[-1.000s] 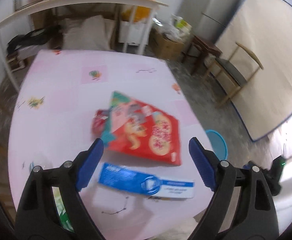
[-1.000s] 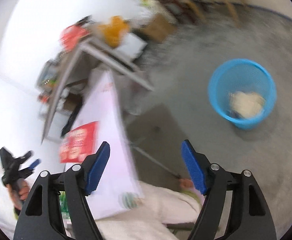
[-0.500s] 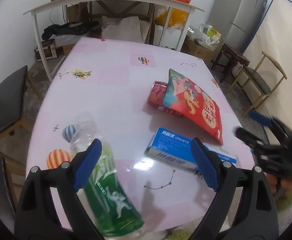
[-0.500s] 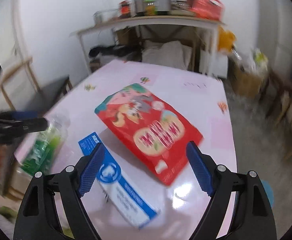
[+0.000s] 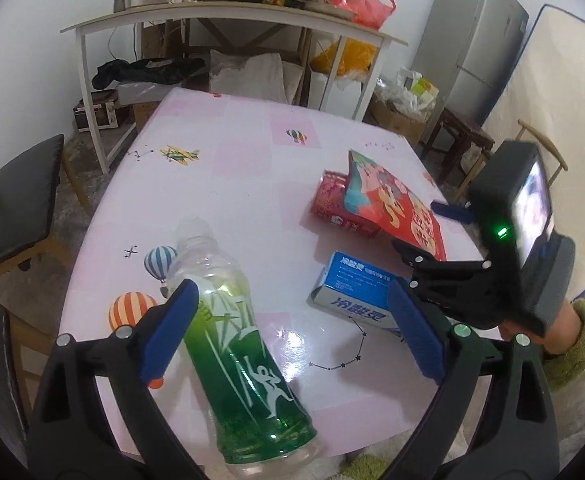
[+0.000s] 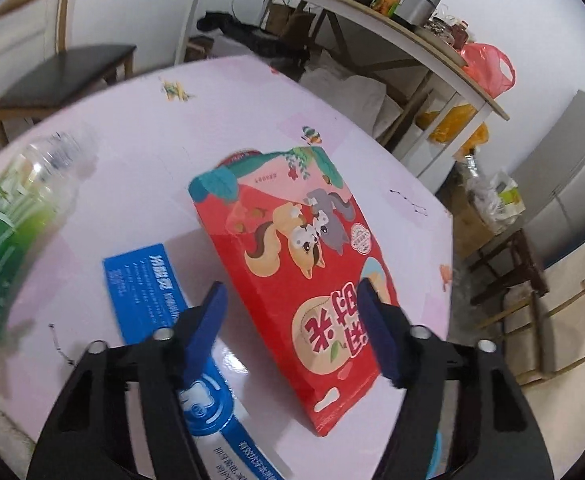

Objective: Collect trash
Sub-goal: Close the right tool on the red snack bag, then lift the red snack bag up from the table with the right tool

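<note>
Snack bag (image 6: 312, 280) between closing right gripper (image 6: 292, 332) pads, left gripper (image 5: 292, 332) spread opening over bottle (image 5: 232, 344)

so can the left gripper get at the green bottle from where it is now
Probably yes. The green bottle lies on its side on the pink table, already between the opening jaws of the left gripper. Nothing covers it, and the blue box lies clear to its right.

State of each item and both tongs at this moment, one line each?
Green bottle: lying on its side, untouched.
Blue box: flat on the table, closed.
Red snack bag: propped at a tilt on the small red pack.
Left tongs: opening, empty.
Right tongs: closing around the bag, no clear grip.
</note>
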